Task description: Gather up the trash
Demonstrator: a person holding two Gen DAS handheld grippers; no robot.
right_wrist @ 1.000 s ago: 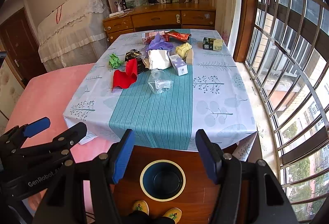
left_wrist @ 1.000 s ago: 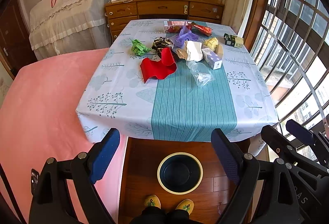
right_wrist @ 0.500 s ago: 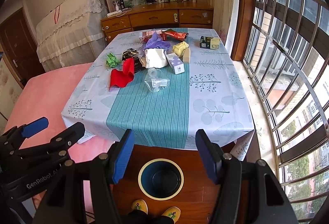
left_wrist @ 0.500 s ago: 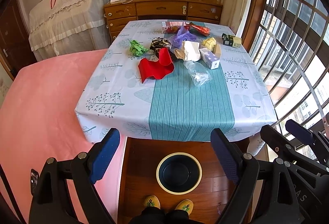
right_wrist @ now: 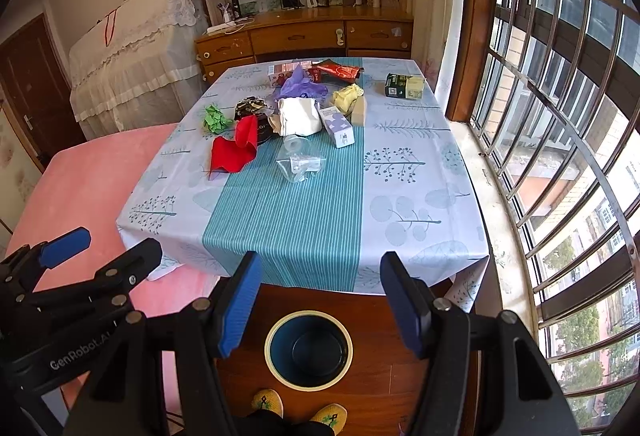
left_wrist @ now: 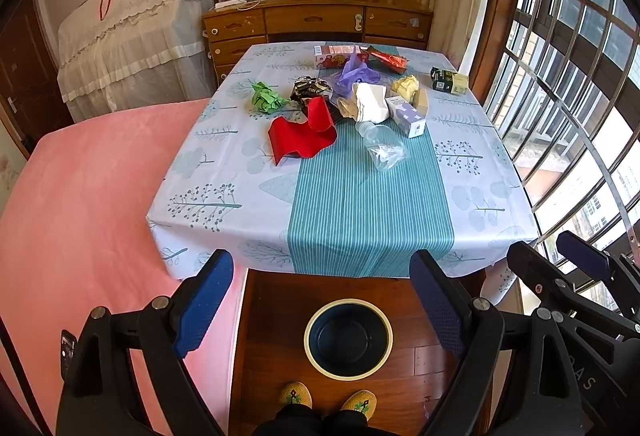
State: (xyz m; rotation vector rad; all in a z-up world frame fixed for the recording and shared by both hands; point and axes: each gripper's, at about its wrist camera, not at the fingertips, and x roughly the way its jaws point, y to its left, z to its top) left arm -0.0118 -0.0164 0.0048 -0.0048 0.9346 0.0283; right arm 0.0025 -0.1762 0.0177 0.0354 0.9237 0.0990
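Note:
Trash lies in a heap at the far half of the table (left_wrist: 360,204): a red paper (left_wrist: 302,134), a green crumpled paper (left_wrist: 266,98), a clear plastic bottle (left_wrist: 382,150), a white bag (left_wrist: 372,106), a small white box (left_wrist: 406,114), a purple bag (left_wrist: 356,74). A dark blue bin (left_wrist: 348,338) with a cream rim stands on the wood floor below the near table edge. My left gripper (left_wrist: 320,300) hangs open and empty above the bin. My right gripper (right_wrist: 320,300) is also open and empty, over the bin (right_wrist: 308,350).
A pink bed (left_wrist: 80,204) fills the left. Barred windows (left_wrist: 580,96) run along the right. A wooden dresser (left_wrist: 316,24) stands behind the table. The person's yellow slippers (left_wrist: 332,398) show by the bin. A green-and-yellow box (left_wrist: 450,80) sits at the table's far right.

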